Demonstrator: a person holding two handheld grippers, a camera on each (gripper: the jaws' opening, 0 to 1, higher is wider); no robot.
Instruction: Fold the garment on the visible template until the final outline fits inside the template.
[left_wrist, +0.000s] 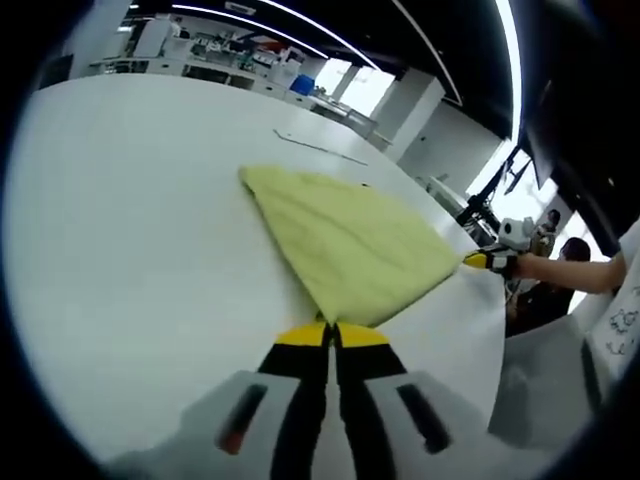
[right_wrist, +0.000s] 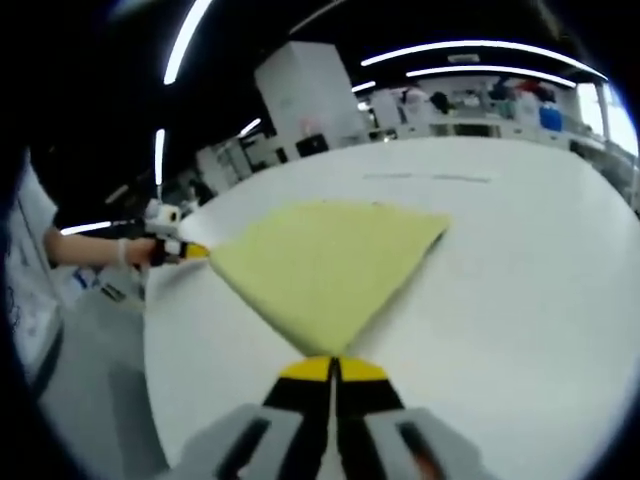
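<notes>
Soft yellow garment (left_wrist: 345, 245) (triangular) pinched by both grippers' fingers (left_wrist: 331, 336) (right_wrist: 331, 370).

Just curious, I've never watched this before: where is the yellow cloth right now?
The yellow cloth lies spread on the white table, with the left gripper and the right gripper each shut on one near corner.

Pale yellow-green garment on a white worktop

The garment (left_wrist: 350, 250) is plain light yellow-green, without pattern; the worktop (left_wrist: 130, 250) is plain white. Both the left gripper (left_wrist: 331, 335) and the right gripper (right_wrist: 333, 370) have black fingers (left_wrist: 300, 400) with yellow tips and grey bodies.
</notes>
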